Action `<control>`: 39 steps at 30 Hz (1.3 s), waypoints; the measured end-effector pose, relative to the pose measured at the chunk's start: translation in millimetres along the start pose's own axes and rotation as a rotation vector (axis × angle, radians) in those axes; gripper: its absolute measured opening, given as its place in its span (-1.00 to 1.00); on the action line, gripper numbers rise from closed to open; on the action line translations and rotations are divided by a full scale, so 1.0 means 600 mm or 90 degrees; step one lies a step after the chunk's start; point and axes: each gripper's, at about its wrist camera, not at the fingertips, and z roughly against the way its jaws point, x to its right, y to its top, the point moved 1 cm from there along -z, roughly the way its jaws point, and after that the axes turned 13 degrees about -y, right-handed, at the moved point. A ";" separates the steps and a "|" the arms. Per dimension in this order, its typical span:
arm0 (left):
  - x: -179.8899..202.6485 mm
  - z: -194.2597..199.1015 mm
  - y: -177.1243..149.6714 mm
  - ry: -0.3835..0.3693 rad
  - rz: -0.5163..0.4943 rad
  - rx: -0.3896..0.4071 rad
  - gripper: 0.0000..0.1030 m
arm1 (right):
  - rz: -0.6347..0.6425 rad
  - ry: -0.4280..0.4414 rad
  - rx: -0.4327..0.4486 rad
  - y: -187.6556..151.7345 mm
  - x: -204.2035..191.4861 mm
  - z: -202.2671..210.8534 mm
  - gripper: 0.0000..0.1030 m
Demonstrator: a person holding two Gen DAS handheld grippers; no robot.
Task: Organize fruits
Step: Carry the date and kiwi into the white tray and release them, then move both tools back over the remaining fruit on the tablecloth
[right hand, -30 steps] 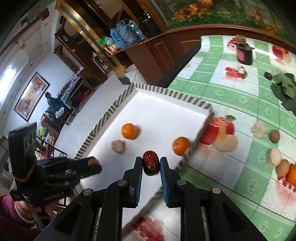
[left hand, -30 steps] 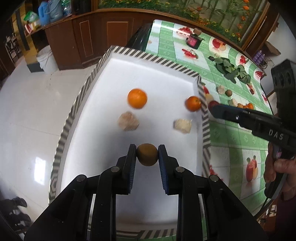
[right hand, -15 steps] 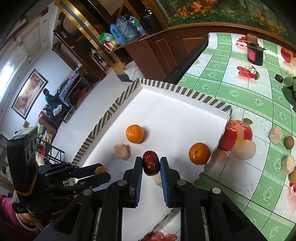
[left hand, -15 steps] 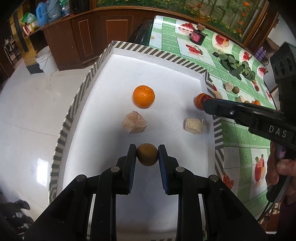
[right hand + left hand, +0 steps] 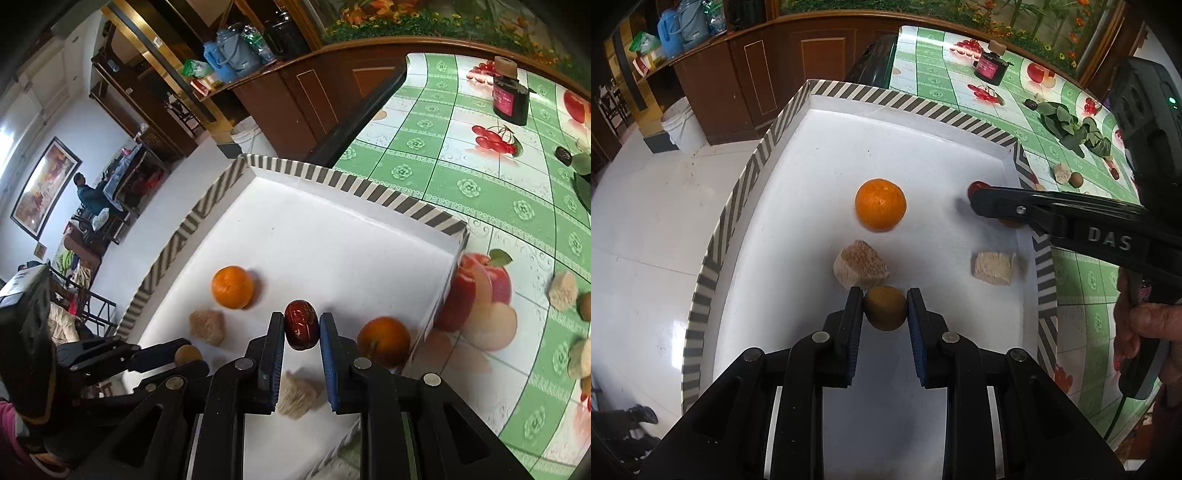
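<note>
My left gripper (image 5: 885,308) is shut on a brown kiwi (image 5: 885,307) and holds it above the near part of a white tray (image 5: 923,147) with a striped rim. My right gripper (image 5: 301,330) is shut on a dark red jujube (image 5: 301,324) over the tray (image 5: 332,229). In the tray lie an orange (image 5: 880,204), a second orange (image 5: 383,341), a tan chunk (image 5: 860,264) and a pale chunk (image 5: 993,267). The right gripper crosses the left wrist view (image 5: 975,194), hiding most of the second orange. The left gripper shows in the right wrist view (image 5: 186,355).
The tray sits at the left edge of a green checked tablecloth (image 5: 480,192). On the cloth are a dark jar (image 5: 511,96), green leaves (image 5: 1071,125) and several loose fruits and chunks (image 5: 563,291). White floor and a bucket (image 5: 683,125) lie beyond the tray.
Both grippers have moved forward over the tray with their fruit still held. The right gripper has moved in past the tray's right rim toward its middle.
</note>
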 end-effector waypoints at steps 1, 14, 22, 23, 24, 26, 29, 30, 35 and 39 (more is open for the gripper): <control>0.000 -0.002 0.001 0.002 -0.001 0.000 -0.54 | 0.002 -0.002 -0.002 0.002 0.000 -0.003 -0.64; -0.010 -0.005 -0.001 -0.028 0.016 0.006 -0.54 | 0.048 -0.028 -0.009 0.005 -0.022 -0.032 -0.60; -0.015 0.014 -0.006 -0.017 0.029 0.017 -0.08 | 0.027 -0.009 0.011 -0.005 -0.007 0.006 -0.42; -0.014 0.016 -0.005 -0.014 0.027 0.019 -0.08 | 0.022 -0.007 0.014 -0.007 -0.003 0.014 -0.42; -0.011 0.020 -0.005 -0.010 0.025 0.021 -0.08 | 0.016 -0.002 0.020 -0.010 0.002 0.024 -0.42; -0.006 0.025 -0.004 -0.004 0.022 0.026 -0.08 | 0.008 0.000 0.027 -0.014 0.011 0.040 -0.42; 0.006 0.032 -0.001 0.006 0.016 0.035 -0.08 | -0.005 0.002 0.038 -0.023 0.026 0.064 -0.42; 0.012 0.033 0.000 0.007 0.013 0.038 -0.08 | -0.014 0.005 0.042 -0.029 0.033 0.073 -0.42; 0.049 0.036 0.010 -0.001 -0.004 0.046 -0.08 | -0.036 -0.003 0.052 -0.053 0.065 0.105 -0.42; 0.081 0.030 0.016 -0.016 -0.016 0.044 -0.08 | -0.060 -0.016 0.056 -0.078 0.096 0.130 -0.42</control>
